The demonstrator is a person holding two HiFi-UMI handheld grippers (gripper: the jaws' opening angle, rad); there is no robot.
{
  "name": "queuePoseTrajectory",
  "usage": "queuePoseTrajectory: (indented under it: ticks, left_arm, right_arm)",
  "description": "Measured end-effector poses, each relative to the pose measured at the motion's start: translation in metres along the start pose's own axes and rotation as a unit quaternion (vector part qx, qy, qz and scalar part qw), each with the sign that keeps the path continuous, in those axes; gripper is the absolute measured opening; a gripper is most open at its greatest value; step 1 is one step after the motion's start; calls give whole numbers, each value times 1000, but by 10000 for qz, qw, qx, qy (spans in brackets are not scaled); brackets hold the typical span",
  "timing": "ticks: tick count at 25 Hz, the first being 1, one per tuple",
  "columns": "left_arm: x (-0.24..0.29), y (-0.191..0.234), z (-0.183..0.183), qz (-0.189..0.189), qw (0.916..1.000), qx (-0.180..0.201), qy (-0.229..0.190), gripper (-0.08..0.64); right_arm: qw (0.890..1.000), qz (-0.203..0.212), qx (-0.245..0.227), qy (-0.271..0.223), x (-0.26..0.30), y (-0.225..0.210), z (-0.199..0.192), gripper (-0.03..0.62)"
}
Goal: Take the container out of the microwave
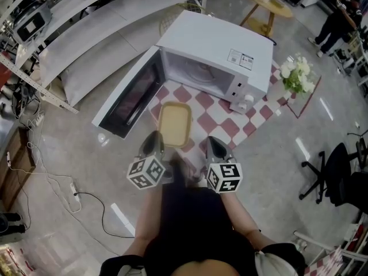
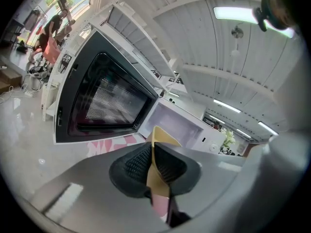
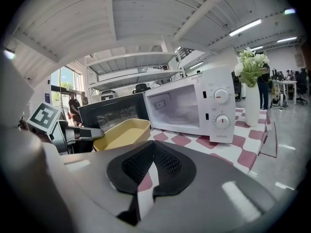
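The yellow rectangular container (image 1: 175, 123) is outside the white microwave (image 1: 218, 50), over the checkered cloth in front of the open cavity. My left gripper (image 1: 155, 138) is shut on the container's near-left rim. In the left gripper view the yellow wall (image 2: 160, 138) stands pinched between the pads of my left gripper (image 2: 152, 165). My right gripper (image 1: 214, 142) hangs just right of the container, apart from it. Its jaws (image 3: 153, 165) look shut with nothing in them. The right gripper view shows the container (image 3: 124, 132) with the left gripper (image 3: 82, 134) at its edge. The microwave cavity (image 3: 182, 106) is empty.
The microwave door (image 1: 135, 94) hangs open to the left. A white vase of flowers (image 1: 296, 76) stands at the cloth's right edge. A black office chair (image 1: 333, 174) is to the right, a round wooden table (image 1: 269, 4) behind, and cables (image 1: 75, 191) lie on the floor at left.
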State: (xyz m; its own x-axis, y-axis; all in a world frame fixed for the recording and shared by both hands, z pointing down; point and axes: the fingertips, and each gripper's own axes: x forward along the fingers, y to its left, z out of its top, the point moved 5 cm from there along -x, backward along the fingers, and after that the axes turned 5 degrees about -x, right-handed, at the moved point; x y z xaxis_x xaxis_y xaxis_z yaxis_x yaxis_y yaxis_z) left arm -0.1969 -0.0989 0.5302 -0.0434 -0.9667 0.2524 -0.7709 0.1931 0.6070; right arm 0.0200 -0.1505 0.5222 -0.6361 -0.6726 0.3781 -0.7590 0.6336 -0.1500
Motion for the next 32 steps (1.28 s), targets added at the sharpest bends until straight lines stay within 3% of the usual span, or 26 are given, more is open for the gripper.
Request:
queuePoseTrajectory:
  ticks: [10, 19, 32]
  left_arm:
    - [-23, -7, 9, -123, 9994, -243, -220, 25]
    - [-41, -11, 19, -157, 9984, -229, -483, 25]
    - [-42, -20, 13, -278, 9983, -120, -496, 25]
  right_arm:
    - [9999, -58, 13, -94, -9, -1, 7, 0]
    - [9991, -246, 38, -339, -22, -15, 17, 0]
    - [9987, -274, 8, -422, -33, -13, 20, -2]
